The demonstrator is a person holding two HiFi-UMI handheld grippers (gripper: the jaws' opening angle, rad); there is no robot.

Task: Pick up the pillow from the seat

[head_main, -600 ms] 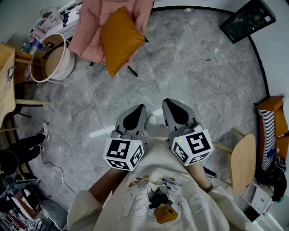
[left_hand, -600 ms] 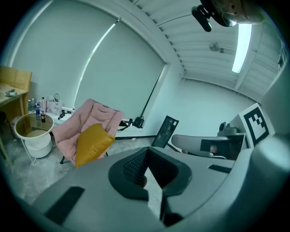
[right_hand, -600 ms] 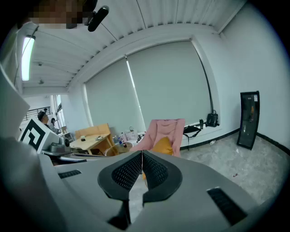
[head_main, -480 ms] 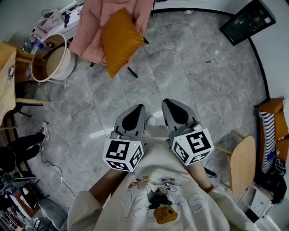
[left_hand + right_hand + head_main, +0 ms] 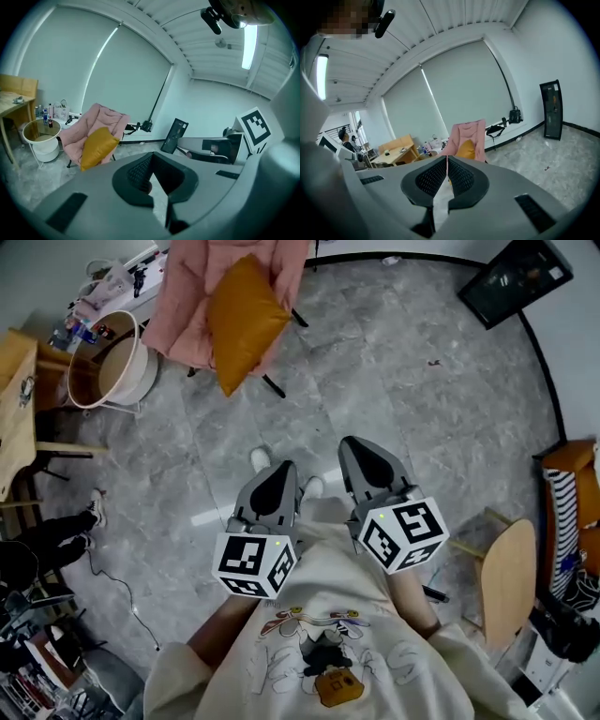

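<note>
The orange pillow leans on the seat of a pink folding chair at the top left of the head view, far from both grippers. My left gripper and right gripper are held side by side in front of my chest, both shut and empty, pointing toward the chair. In the left gripper view the pillow rests in the chair beyond the shut left gripper. In the right gripper view the pillow shows just past the shut right gripper, on the chair.
A round white side table with bottles stands left of the chair, next to a wooden table. A person's legs reach in at the left. A black panel leans top right; a wooden chair stands at the right. Grey tiled floor lies between.
One of my shoes has come forward into view ahead of the left gripper, and the chair with the pillow has shifted slightly left in the head view. Both grippers stay shut.
</note>
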